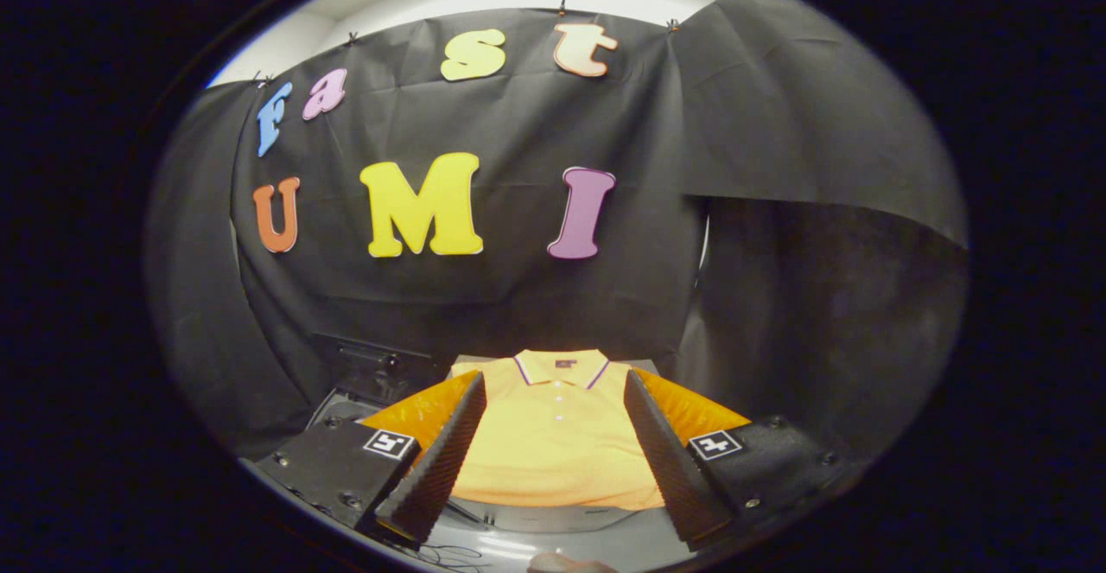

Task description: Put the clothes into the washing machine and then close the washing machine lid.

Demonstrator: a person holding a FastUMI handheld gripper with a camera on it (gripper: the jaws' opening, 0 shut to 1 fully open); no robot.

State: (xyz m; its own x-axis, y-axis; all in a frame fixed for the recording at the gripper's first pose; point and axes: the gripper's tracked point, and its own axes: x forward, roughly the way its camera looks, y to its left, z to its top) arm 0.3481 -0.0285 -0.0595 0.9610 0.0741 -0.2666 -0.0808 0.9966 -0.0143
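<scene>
Gripper [553, 461] with its two fingers spread wide apart, grasping nothing. Between and just beyond the fingers lies a folded yellow polo shirt [557, 435], flat on a pale surface [562, 517], collar [560, 367] pointing away from the gripper and button placket running along the long axis, straight ahead. Both sides of the shirt, sleeves included, are hidden behind the fingers; its near hem is partly shadowed. To the left, beyond the left finger, a dark apparatus [371, 366] is too dim to identify. Black cloth wall [518, 296] closes the background.
</scene>
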